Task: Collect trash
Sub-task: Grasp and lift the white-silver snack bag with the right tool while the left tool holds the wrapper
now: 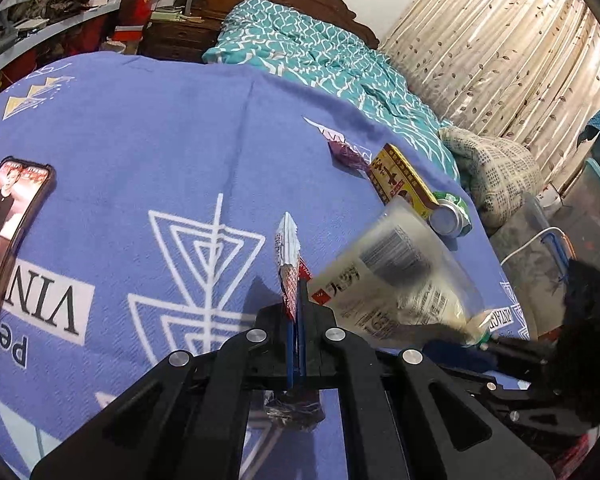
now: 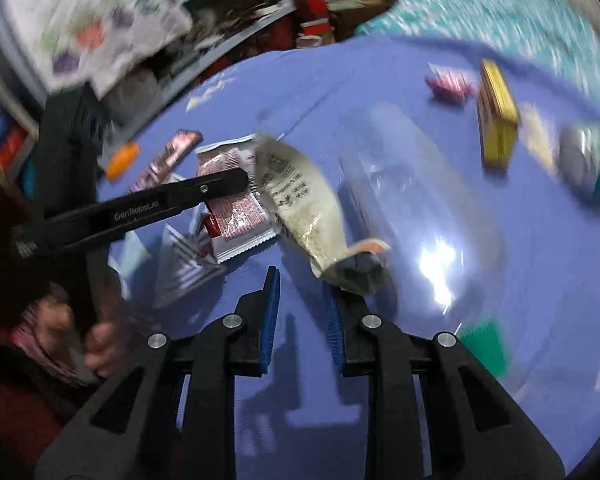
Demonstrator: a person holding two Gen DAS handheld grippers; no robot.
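- Left gripper [image 1: 296, 312] has its jaws pressed together on a red-and-white snack wrapper [image 1: 287, 258], which stands up above the blue cloth [image 1: 140, 152].
- Right gripper [image 2: 302, 312] has jaws parted; whether its right finger touches the clear plastic bag [image 2: 412, 184] is unclear.
- Yellow box [image 1: 400, 178], purple wrapper [image 1: 346, 152] and green can [image 1: 450, 214] lie near the cloth's far edge.
- Phone [image 1: 8, 236] lies at the left.

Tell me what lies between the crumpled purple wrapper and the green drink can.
A yellow cardboard box lies between purple wrapper and green can; both wrist views show it.
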